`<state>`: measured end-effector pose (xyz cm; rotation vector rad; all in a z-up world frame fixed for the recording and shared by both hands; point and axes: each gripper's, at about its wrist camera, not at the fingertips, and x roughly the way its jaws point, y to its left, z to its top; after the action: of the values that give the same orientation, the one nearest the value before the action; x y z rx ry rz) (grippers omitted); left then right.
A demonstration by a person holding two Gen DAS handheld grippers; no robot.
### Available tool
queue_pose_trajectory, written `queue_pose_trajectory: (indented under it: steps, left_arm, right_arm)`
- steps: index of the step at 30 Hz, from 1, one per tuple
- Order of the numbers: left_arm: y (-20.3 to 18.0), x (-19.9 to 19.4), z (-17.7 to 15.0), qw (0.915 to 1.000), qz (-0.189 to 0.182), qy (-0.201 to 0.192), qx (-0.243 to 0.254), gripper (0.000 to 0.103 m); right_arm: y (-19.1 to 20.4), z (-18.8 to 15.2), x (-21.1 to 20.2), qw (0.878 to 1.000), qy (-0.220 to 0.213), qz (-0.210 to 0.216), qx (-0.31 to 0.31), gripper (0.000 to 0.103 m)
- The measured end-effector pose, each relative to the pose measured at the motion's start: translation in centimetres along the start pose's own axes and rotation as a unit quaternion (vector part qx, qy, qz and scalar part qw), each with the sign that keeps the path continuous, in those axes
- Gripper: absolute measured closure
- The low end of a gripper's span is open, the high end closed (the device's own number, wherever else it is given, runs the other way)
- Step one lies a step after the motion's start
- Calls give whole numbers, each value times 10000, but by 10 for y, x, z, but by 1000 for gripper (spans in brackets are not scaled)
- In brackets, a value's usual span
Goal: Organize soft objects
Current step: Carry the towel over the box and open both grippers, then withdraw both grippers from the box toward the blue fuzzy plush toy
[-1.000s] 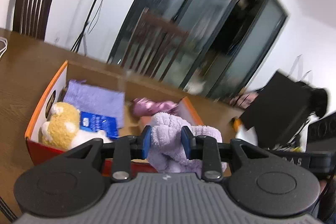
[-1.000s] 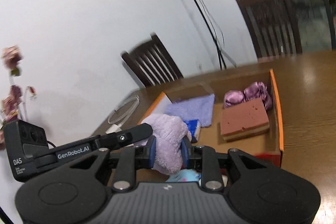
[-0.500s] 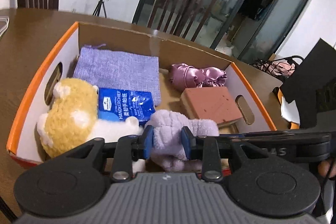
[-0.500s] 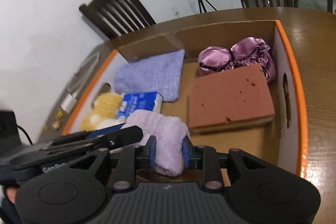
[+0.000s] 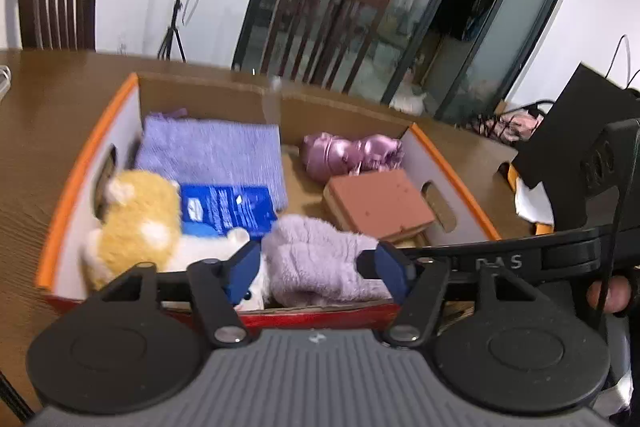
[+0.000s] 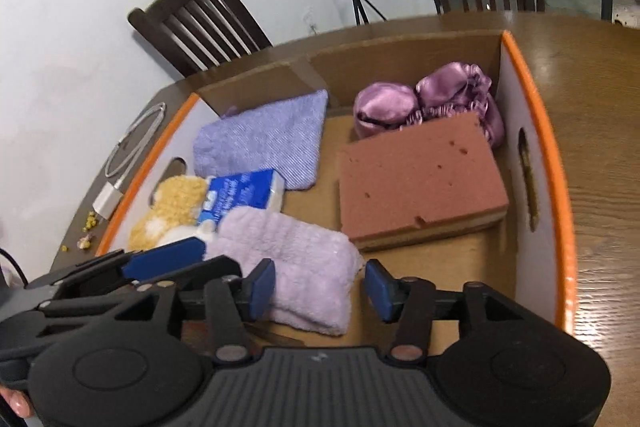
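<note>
We have both claws spread apart, the left gripper (image 5: 316,269) and right gripper (image 6: 320,291) flanking the fluffy lilac towel (image 6: 294,269), folded and resting low centre in the cardboard box (image 6: 560,227), tucked beside the porous pink sponge (image 6: 420,175) to fill the gap.

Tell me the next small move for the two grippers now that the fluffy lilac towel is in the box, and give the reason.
Probably draw both grippers straight back and up. The lilac towel lies on the floor of the cardboard box, and the left gripper and right gripper both stand open around it, so nothing is gripped. Retreating straight should avoid dragging it against the plush toy.
</note>
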<state>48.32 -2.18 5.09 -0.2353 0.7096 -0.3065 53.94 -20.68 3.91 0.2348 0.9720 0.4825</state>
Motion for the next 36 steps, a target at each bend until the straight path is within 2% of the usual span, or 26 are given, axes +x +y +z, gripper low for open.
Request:
queue_pose_trajectory:
  steps: [2,8,11,13,14,19,24,30,33,36]
  left_arm:
    - [-3,-20,0,9998,-1,-168,79,29]
    - [-13,-82,-5,9975,33,-612,343,13]
    - [-19,-113,-10,9955,123,-781,518,4]
    - [-22,-134,-15,9939,175,-924,577,2]
    - [-23,-144,-19,9930,204,-991,603,0]
    - [-25,-187,-41,9870,365,-1371,760,0]
    - [-28,-228,-71,9806,391,-1734,831,0]
    - [-31,-263,-121,9707,366,-2124,1064,0]
    - [-28,-271,-146,9704,414,-2134,1052,0]
    - [-25,-274,-171,9714,591,-2069,1004,0]
  right_arm:
    - [6,-1,-17,9998,-159,-48,-73,46]
    - [25,-15,-76,9979,-624,-21,-179,39]
    - [37,-27,-106,9956,-853,-121,-369,31]
    - [47,-37,-128,9920,-1087,-299,-562,22]
    - [53,-43,-139,9893,-1228,-402,-684,21]
    - [82,-79,-189,9698,-1877,-754,-1365,10]
    - [98,-123,-226,9501,-2383,-914,-1791,10]
    - [101,-173,-248,9325,-2764,-1165,-2014,8]
    - [99,-199,-254,9296,-2863,-1163,-2009,7]
    - [99,-224,-250,9319,-2832,-1104,-1980,7]
